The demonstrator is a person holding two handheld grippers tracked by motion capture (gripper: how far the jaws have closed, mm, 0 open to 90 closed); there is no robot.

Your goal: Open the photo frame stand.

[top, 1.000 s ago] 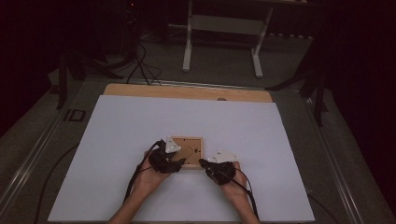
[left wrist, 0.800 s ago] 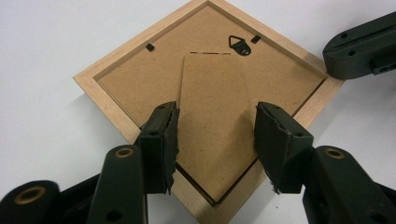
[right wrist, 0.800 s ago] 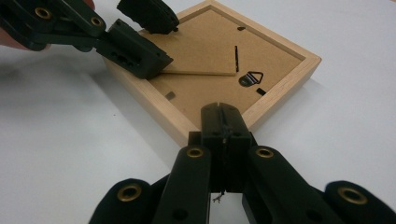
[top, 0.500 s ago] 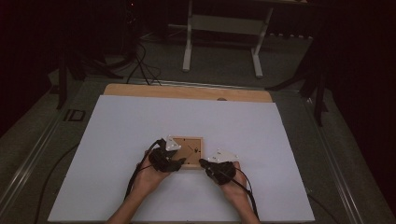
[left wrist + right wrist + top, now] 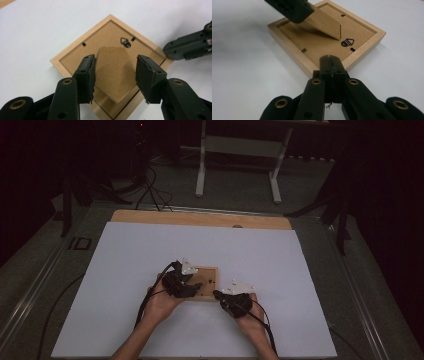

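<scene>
Left gripper view, we log a wooden picture frame (image 5: 75, 53) face down on the white worktop (image 5: 37, 30), our left tongs (image 5: 115, 75) released astride its raised easel stand (image 5: 113, 71), our right tongs (image 5: 331, 65) clenched empty against the frame's edge.

1. The picture frame (image 5: 65, 56) under my tongs has a pale, raw-looking wooden rim, smooth and matt.
2. Its backing board (image 5: 359, 27) looks like brown fibreboard, dull and faintly grainy.
3. The stand flap (image 5: 114, 72) is the same brown board, with a rougher, speckled face.
4. The hanger (image 5: 125, 42) on the back looks like dark metal with a slight sheen, and the small retaining tabs (image 5: 83, 44) look dark too.
5. My left gripper (image 5: 115, 75) has matt black plastic arms with brassy rivets; its pads (image 5: 143, 75) are black foam, torn and ragged at the edges.
6. My right gripper (image 5: 330, 65) shows the same matt black plastic and brass-coloured rivets.
7. The table cover (image 5: 125, 265) looks like smooth, matt white sheet.
</scene>
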